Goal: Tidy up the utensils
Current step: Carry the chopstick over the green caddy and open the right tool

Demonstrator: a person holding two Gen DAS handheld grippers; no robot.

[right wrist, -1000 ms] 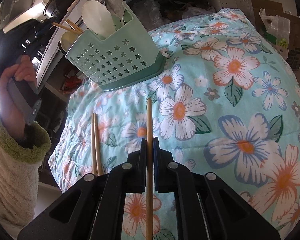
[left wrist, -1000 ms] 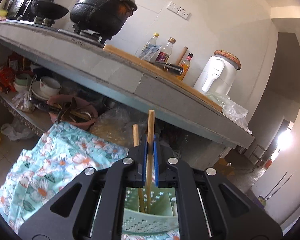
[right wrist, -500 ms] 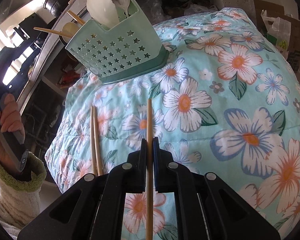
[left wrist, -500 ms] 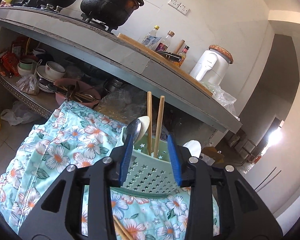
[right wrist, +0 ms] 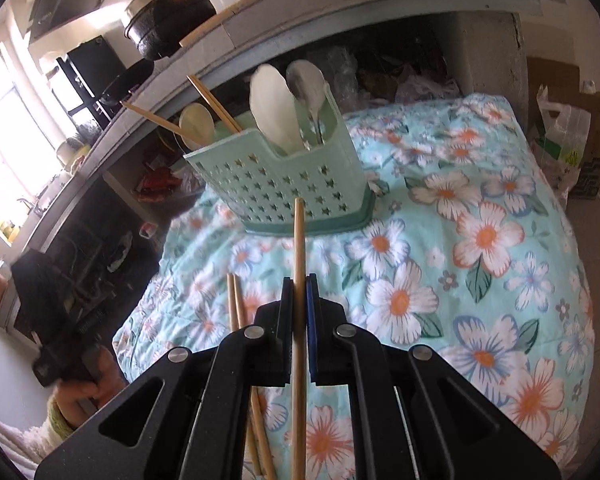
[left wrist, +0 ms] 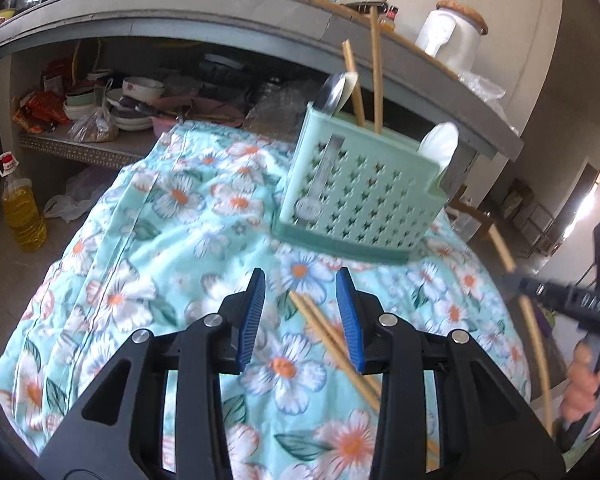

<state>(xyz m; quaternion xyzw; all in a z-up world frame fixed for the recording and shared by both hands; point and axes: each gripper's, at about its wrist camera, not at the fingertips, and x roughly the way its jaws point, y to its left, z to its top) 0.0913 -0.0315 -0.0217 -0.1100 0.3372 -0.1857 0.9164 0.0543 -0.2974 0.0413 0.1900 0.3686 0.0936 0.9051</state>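
A mint green utensil caddy stands on the floral cloth. It holds two chopsticks, a metal spoon and white spoons. My left gripper is open and empty, above a pair of chopsticks that lie on the cloth. My right gripper is shut on a single chopstick, held above the cloth and pointing at the caddy. The lying pair is just left of it. The right gripper also shows at the right edge of the left wrist view.
A concrete counter runs behind with a black pot, bottles and a white appliance. The shelf below holds bowls and bags. An oil bottle stands on the floor at left. A cardboard box is at right.
My left gripper let go of its chopstick in the caddy, opened, and drew back and down over the lying pair. My right gripper rose toward the caddy with its chopstick.
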